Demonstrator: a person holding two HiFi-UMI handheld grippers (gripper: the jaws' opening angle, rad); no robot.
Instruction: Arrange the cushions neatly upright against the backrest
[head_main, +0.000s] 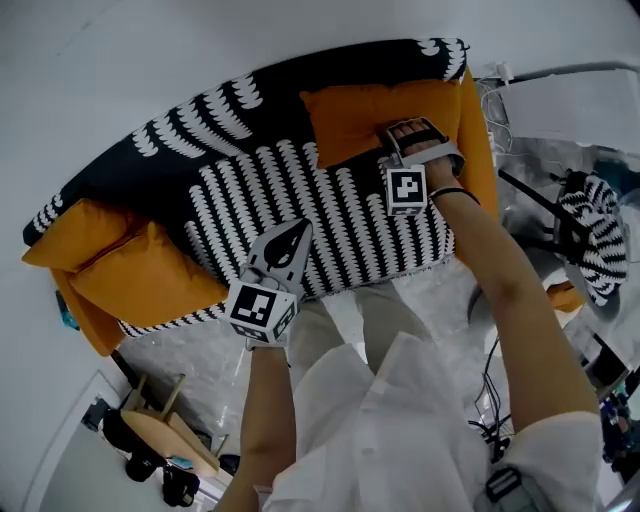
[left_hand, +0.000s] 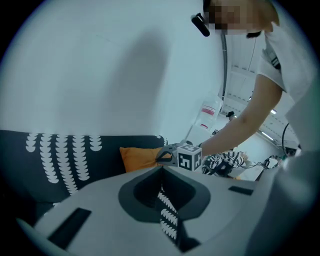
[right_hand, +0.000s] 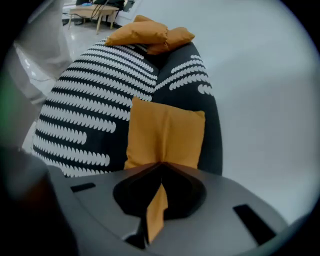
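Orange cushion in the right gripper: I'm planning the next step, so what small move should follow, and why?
Probably raise the pinched edge and press the orange cushion flat against the backrest. The right gripper is shut on its edge, and it slumps at the backrest's foot, not clearly upright. The left gripper is shut on patterned seat fabric.

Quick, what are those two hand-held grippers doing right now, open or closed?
Left hand-held gripper: closed, pinching the sofa's patterned seat cover.
Right hand-held gripper: closed, pinching the orange cushion.
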